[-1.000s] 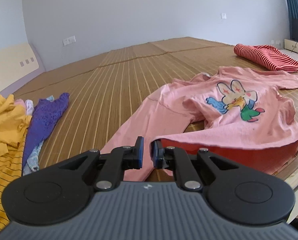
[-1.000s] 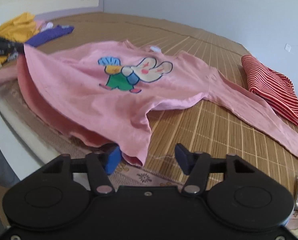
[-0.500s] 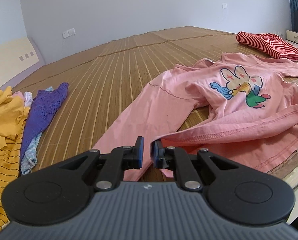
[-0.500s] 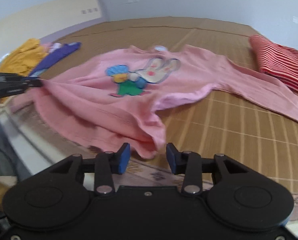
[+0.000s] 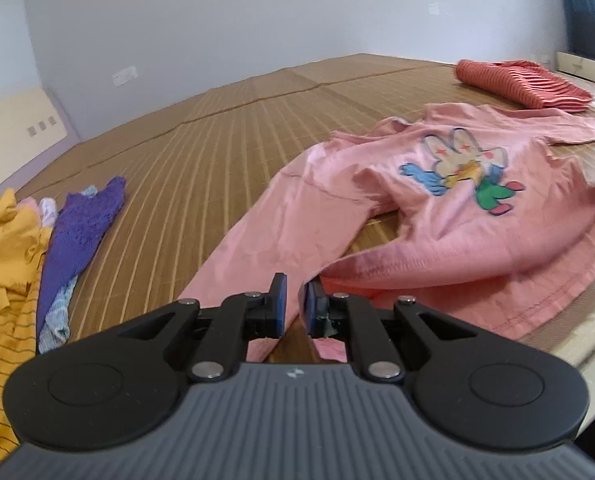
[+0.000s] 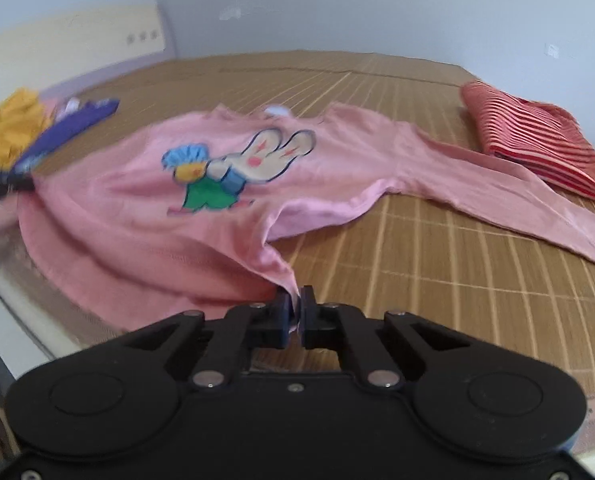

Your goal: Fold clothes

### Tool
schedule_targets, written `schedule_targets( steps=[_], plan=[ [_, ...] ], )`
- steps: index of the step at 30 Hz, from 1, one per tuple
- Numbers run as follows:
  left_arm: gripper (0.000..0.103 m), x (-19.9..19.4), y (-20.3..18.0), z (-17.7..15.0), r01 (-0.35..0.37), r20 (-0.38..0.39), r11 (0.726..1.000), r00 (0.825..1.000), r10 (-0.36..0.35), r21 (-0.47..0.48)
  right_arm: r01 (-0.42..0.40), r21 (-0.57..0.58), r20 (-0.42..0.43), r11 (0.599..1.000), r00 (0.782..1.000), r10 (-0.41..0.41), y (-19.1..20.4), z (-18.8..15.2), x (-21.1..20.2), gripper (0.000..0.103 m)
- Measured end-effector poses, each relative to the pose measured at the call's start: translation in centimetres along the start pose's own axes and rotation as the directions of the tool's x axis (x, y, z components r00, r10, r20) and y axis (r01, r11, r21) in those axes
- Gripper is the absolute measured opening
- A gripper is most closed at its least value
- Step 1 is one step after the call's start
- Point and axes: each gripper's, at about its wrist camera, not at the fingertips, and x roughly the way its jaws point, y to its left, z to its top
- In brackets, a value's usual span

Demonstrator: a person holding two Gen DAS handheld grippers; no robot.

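Gripping the pink shirt at both hem corners

Only the right wrist view shows the right gripper (image 6: 296, 306) with its jaws pressed together on a peak of the pink shirt (image 6: 145, 184), the cloth rising to a point between the pads at 6 o'clock. That view also catches the left gripper (image 6: 15, 186) as a dark blur at 9 o'clock, touching the shirt's far hem corner. In the left wrist view the left gripper (image 5: 293, 304) has its jaws nearly closed with a narrow slit between the blue pads; the hem of the pink shirt (image 5: 437, 216) runs in toward the right pad, but whether cloth is actually pinched there cannot be told.

One second ago the right jaws stood wide apart around the hem fold; half a second ago they were half closed; now they are closed on it. The left jaws look unchanged across the frames.

The shirt lies spread front up on the bamboo mat (image 6: 437, 264), rabbit print showing, one sleeve running out toward 3 o'clock in the right view. A folded red striped garment (image 6: 533, 144) sits at 2 o'clock, apart from that sleeve. A purple garment (image 5: 81, 232) and a yellow striped garment (image 5: 5, 264) lie heaped at 9 o'clock in the left view.
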Motion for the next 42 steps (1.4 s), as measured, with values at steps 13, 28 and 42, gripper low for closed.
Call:
schedule_targets(
  steps=[13, 28, 42],
  plan=[
    [0.012, -4.5, -3.5, -1.1, 0.244, -0.091, 0.967, 0.967, -0.237, 0.074, 0.019, 0.082, 0.024, 0.996, 0.999, -0.021, -2.7, 0.9, -9.9, 0.004],
    [0.013, -6.5, -0.1, -3.1, 0.209, -0.118, 0.978, 0.971, -0.209, -0.01, 0.163, 0.081, -0.071, 0.983, 0.985, -0.158, -4.3, -0.5, -9.3, 0.032],
    [0.026, 5.4, 5.8, 5.7, 0.225, 0.038, 0.967, 0.974, -0.222, -0.117, 0.14, -0.099, 0.165, 0.985, 0.979, -0.122, 1.3, 5.4, -11.3, 0.046]
  ],
)
